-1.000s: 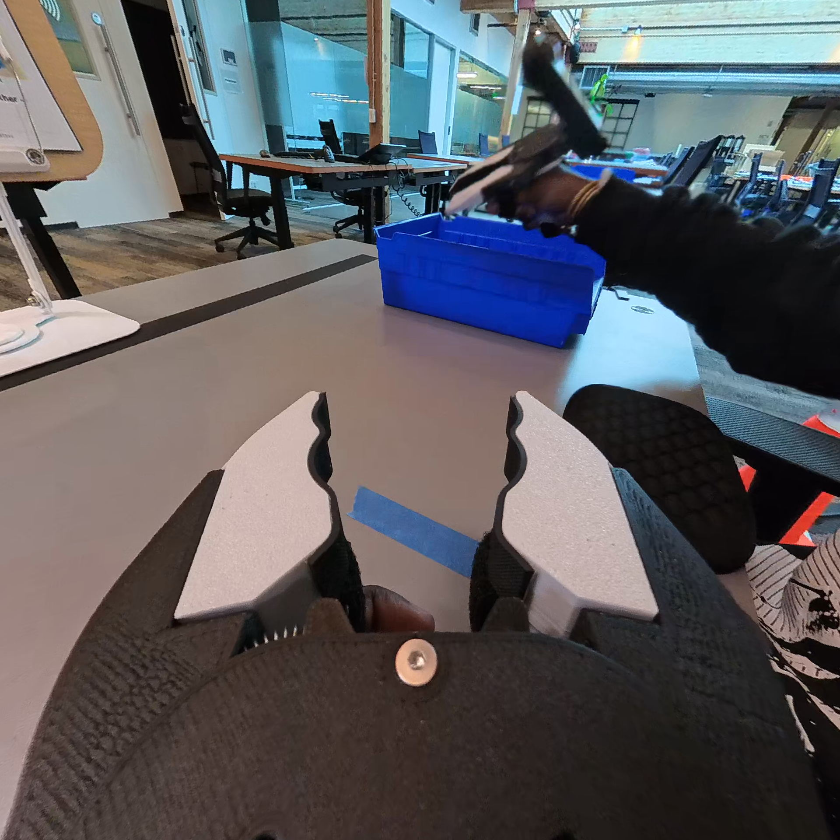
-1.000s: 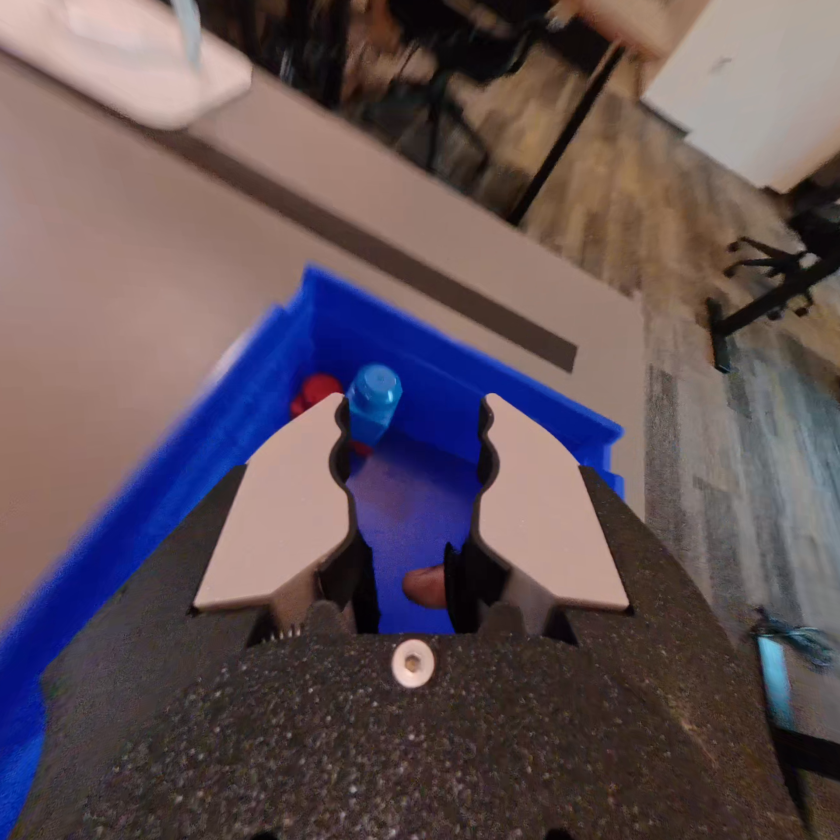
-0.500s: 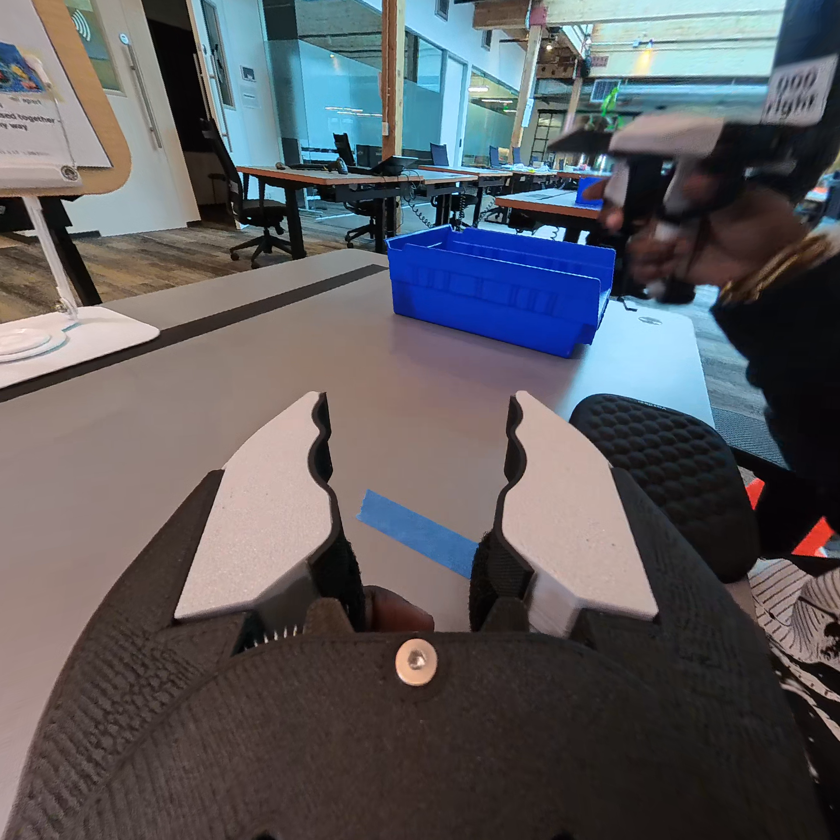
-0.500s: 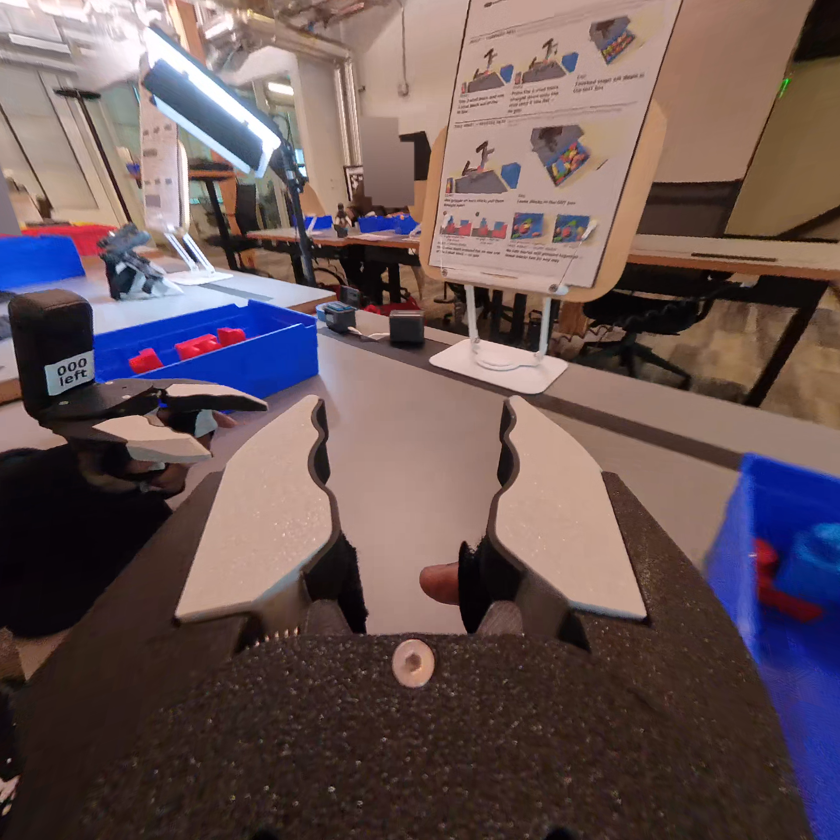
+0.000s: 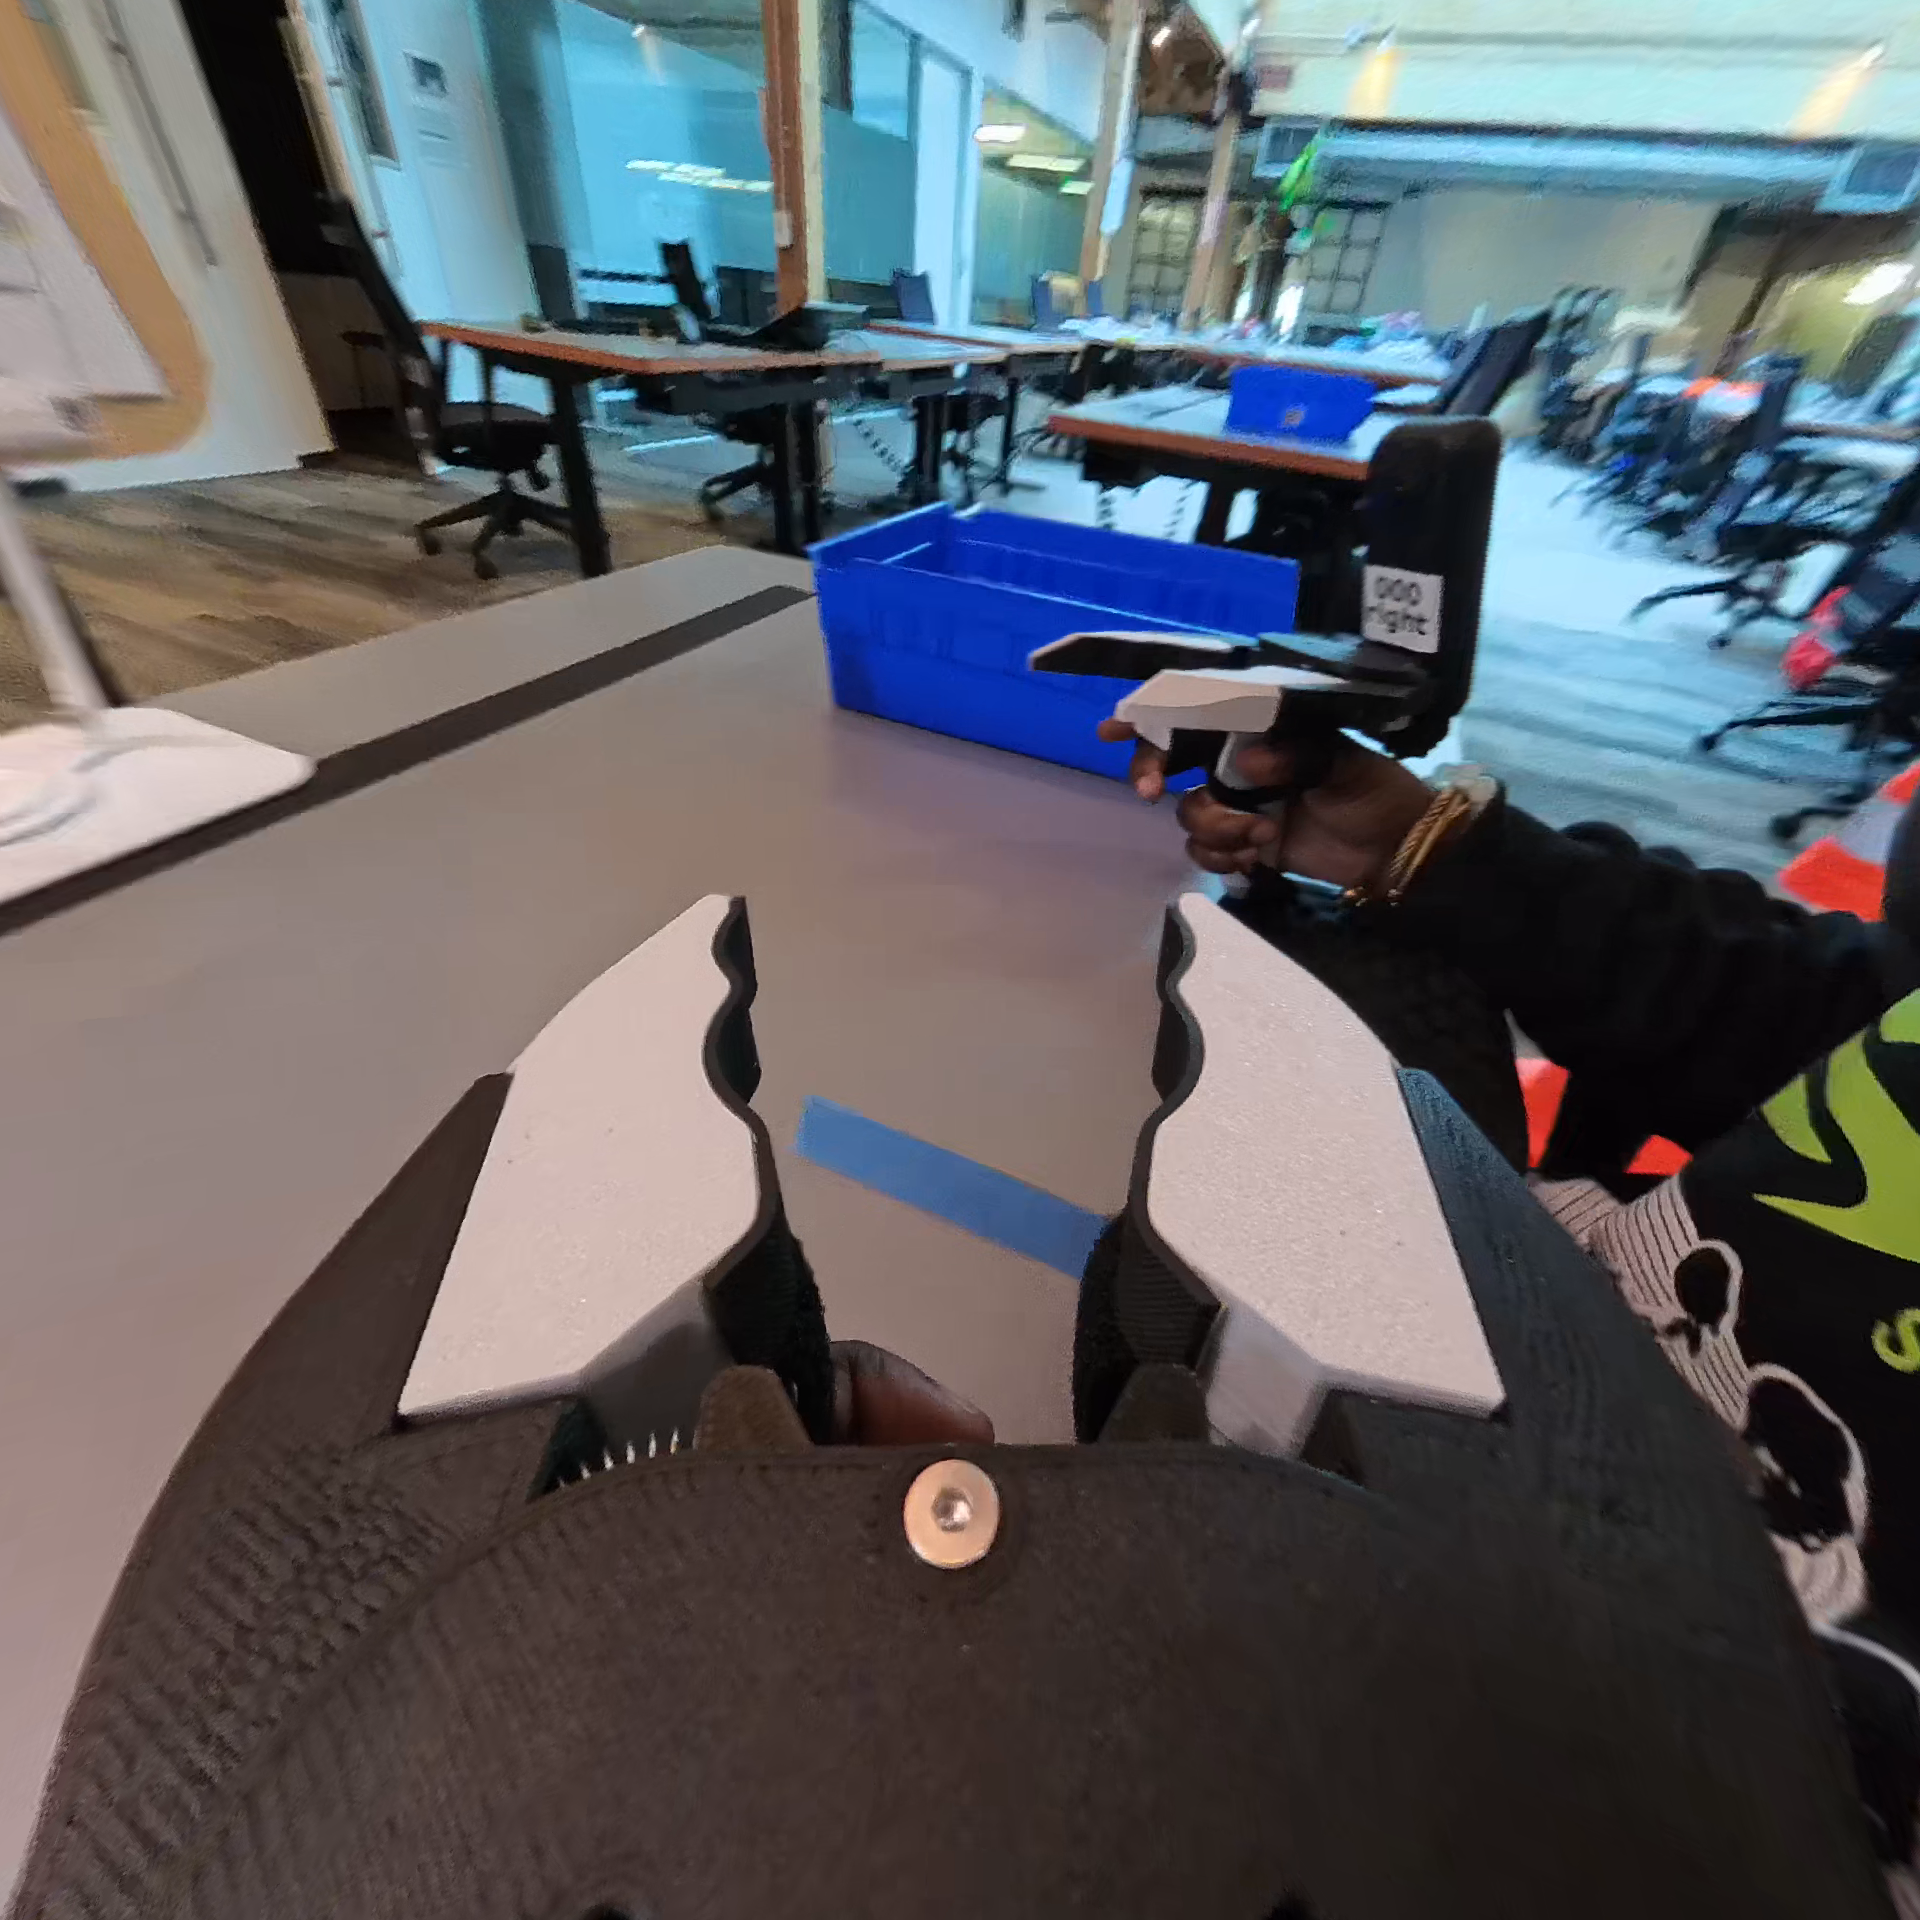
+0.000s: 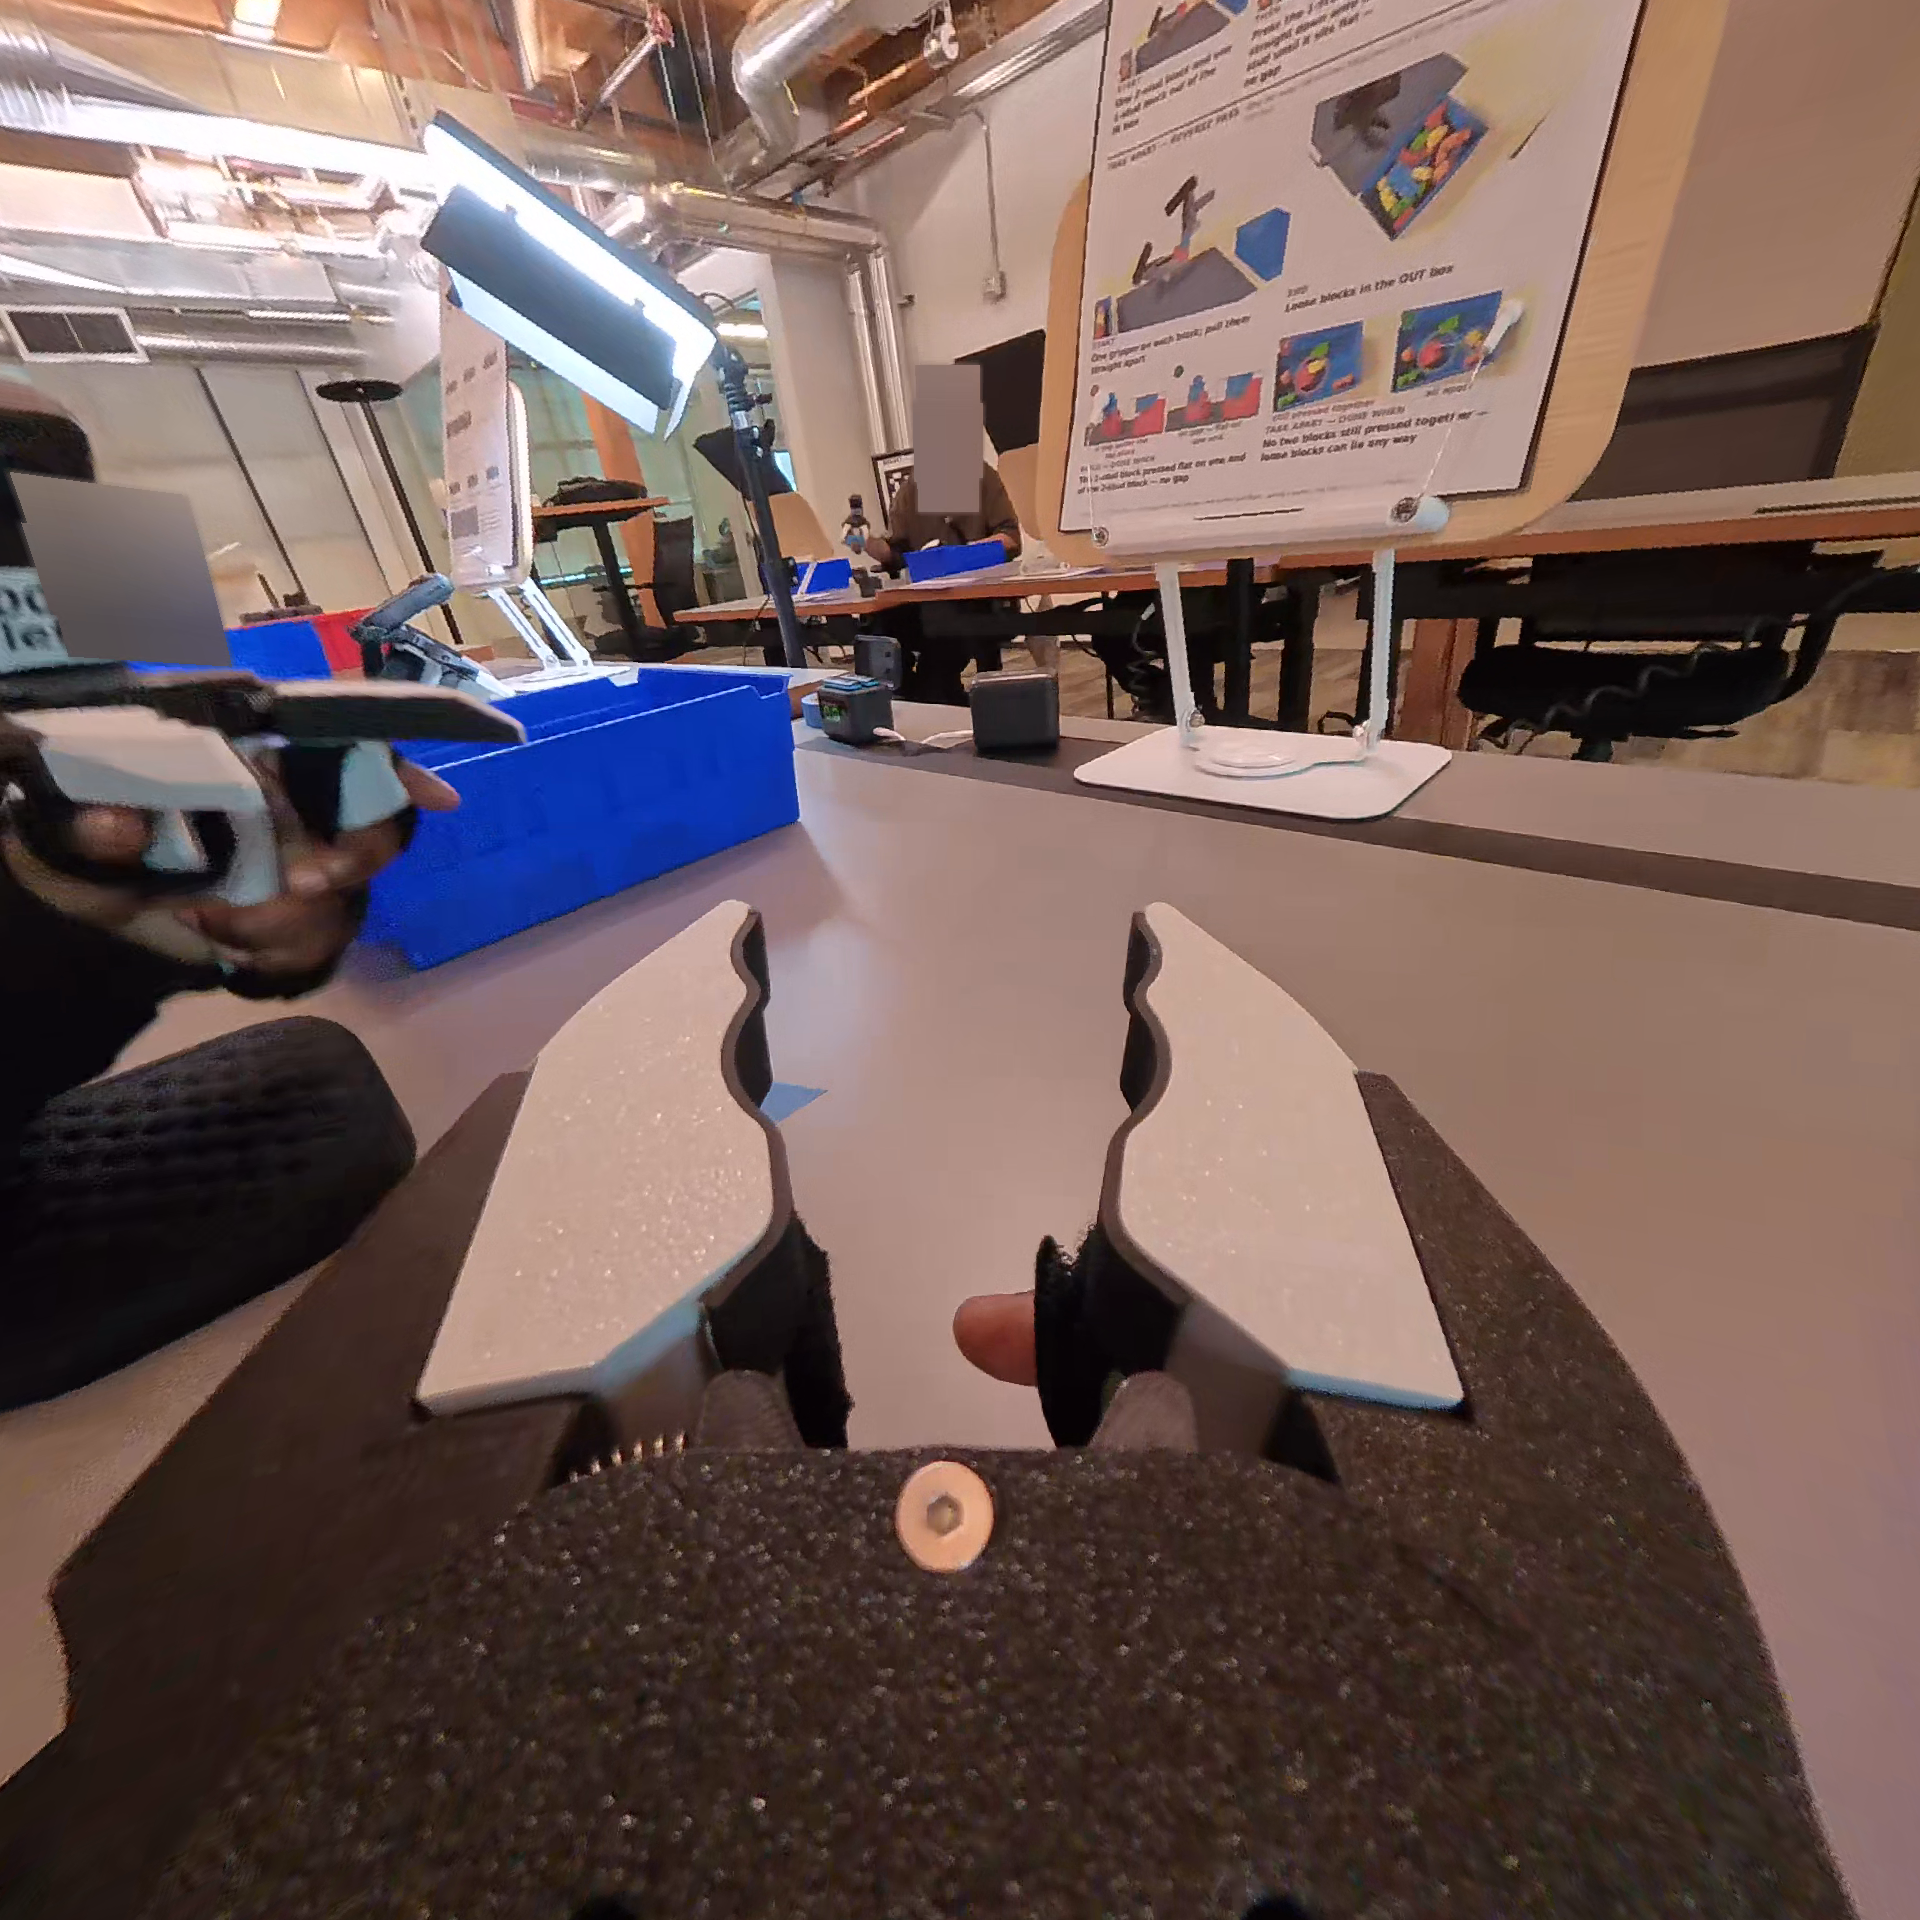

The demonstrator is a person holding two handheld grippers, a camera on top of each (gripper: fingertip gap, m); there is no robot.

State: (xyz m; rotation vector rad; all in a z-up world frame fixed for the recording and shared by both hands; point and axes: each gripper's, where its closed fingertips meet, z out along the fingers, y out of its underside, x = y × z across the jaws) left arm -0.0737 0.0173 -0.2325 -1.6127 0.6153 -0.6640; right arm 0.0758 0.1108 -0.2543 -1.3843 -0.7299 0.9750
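Observation:
My left gripper (image 5: pixel 954 920) is open and empty above the grey table (image 5: pixel 416 987), over a strip of blue tape (image 5: pixel 951 1184). My right gripper (image 6: pixel 943 925) is open and empty too, held above the same table. It also shows in the left wrist view (image 5: pixel 1086 681), in a hand in front of a blue bin (image 5: pixel 1029 623). The left gripper shows in the right wrist view (image 6: pixel 312 727) at the left, in front of another blue bin (image 6: pixel 623 790). The bins' insides are hidden from here.
A white stand (image 6: pixel 1268 769) holding an instruction board (image 6: pixel 1320 249) is at the table's far edge, beside two small black devices (image 6: pixel 1013 712). A black chair back (image 6: pixel 197 1153) sits at the near edge. A person sits at a desk behind.
My right gripper pulled out of the blue bin, where a blue and a red block lay, swung round and came down level near the left one. Its jaws opened wider, then narrowed slightly. My left gripper barely moved.

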